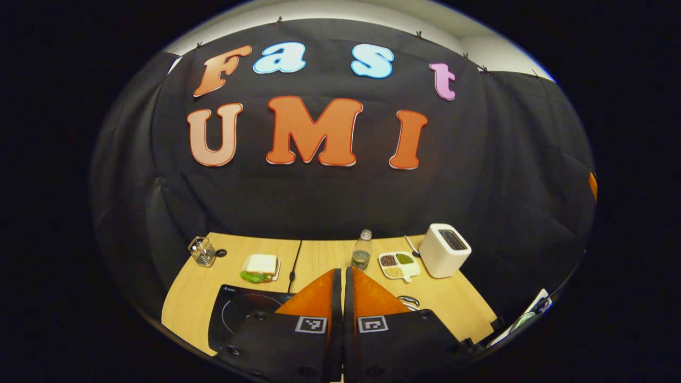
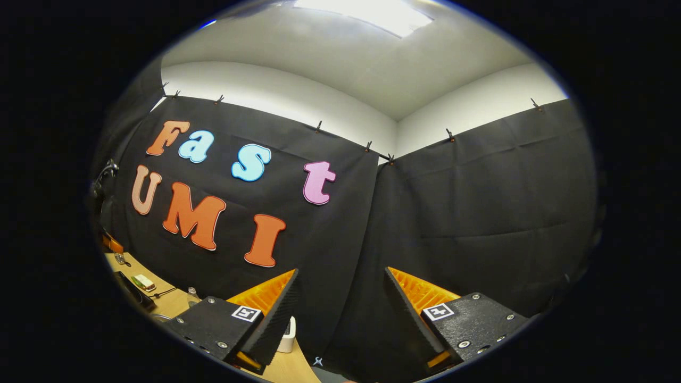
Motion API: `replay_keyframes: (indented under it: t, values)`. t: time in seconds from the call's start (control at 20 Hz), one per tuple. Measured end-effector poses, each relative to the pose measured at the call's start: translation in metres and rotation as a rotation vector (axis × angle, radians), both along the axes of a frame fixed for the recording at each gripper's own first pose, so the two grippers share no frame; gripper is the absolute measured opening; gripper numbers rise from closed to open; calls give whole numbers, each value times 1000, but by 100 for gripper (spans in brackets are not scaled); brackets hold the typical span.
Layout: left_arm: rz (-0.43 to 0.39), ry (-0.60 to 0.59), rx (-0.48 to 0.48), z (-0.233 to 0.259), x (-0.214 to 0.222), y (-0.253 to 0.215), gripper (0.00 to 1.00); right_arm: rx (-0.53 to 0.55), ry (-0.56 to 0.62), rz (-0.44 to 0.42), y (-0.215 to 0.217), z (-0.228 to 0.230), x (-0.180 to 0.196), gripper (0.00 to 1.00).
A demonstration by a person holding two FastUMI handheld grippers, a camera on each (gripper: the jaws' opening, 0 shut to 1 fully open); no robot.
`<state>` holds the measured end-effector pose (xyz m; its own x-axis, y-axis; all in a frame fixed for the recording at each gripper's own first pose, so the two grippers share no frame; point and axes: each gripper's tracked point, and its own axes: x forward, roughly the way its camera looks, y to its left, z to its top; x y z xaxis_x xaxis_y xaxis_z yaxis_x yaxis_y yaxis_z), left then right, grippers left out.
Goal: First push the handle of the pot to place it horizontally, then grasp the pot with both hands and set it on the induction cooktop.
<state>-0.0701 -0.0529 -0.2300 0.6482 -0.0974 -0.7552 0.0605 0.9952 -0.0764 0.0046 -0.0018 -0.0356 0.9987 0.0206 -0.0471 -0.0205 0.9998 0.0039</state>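
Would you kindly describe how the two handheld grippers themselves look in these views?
Each gripper has two wedge-shaped fingers on black blocky carriers fixed with round screws. Every carrier bears a small square black-and-white tag. The left gripper shows smooth finger faces tapering to points; the right gripper shows ribbed inner finger faces. No cables or sleeves are visible.

Left gripper (image 1: 343,274) markers: two square black-and-white coded tags (image 1: 311,324) are sitting on its finger bases, one on each, showing block patterns, not letters.
Right gripper (image 2: 341,270) markers: a matching pair of square tags (image 2: 247,313) is sitting on its finger bases, one on each.
Induction cooktop (image 1: 234,314) logo: a small pale mark (image 1: 229,288) is showing at a corner, too small to read.
Bottle (image 1: 362,250) label: it is coming out too blurred to read.
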Motion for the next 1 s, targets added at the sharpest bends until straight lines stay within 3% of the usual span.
replay_keyframes:
  t: [0.3,0.65,1.0]
  values:
    - [-36,257,-43,-52,-56,-30,7,-5,26,-3,-2,-13,-3,95]
    - [18,556,-114,-109,-136,-44,7,18,68,25,11,-35,-2,95]
    - [46,775,-114,-155,-213,-55,7,62,96,87,34,-48,6,95]
